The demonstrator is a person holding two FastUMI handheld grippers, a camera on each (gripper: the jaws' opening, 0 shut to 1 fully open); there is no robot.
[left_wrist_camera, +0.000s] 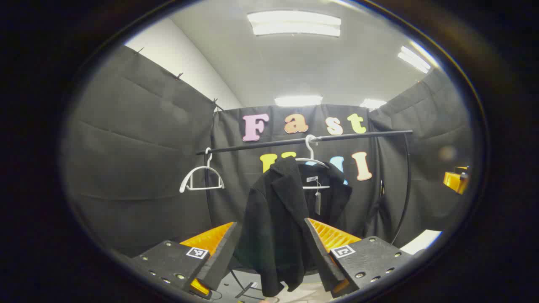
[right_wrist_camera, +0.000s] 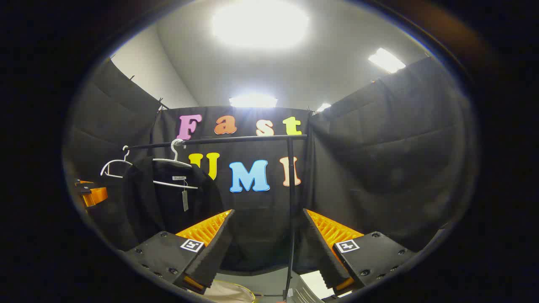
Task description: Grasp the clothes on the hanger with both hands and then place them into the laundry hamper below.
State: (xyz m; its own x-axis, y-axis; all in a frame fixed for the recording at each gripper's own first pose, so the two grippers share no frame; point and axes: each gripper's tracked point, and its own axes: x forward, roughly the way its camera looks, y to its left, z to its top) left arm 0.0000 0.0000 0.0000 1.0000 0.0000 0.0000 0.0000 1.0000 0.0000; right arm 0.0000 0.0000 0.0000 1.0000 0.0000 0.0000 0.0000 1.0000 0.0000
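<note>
So far nothing's grabbed: black woolly jacket (left_wrist_camera: 278,219) hangs on its white hanger (left_wrist_camera: 310,162), my left claw (left_wrist_camera: 269,256) & right claw (right_wrist_camera: 267,248) both wide, hamper drop TBD.

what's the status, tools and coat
Left tool open, facing black coat. Right tool open, off to the side. Coat on its hanger, untouched.
</note>
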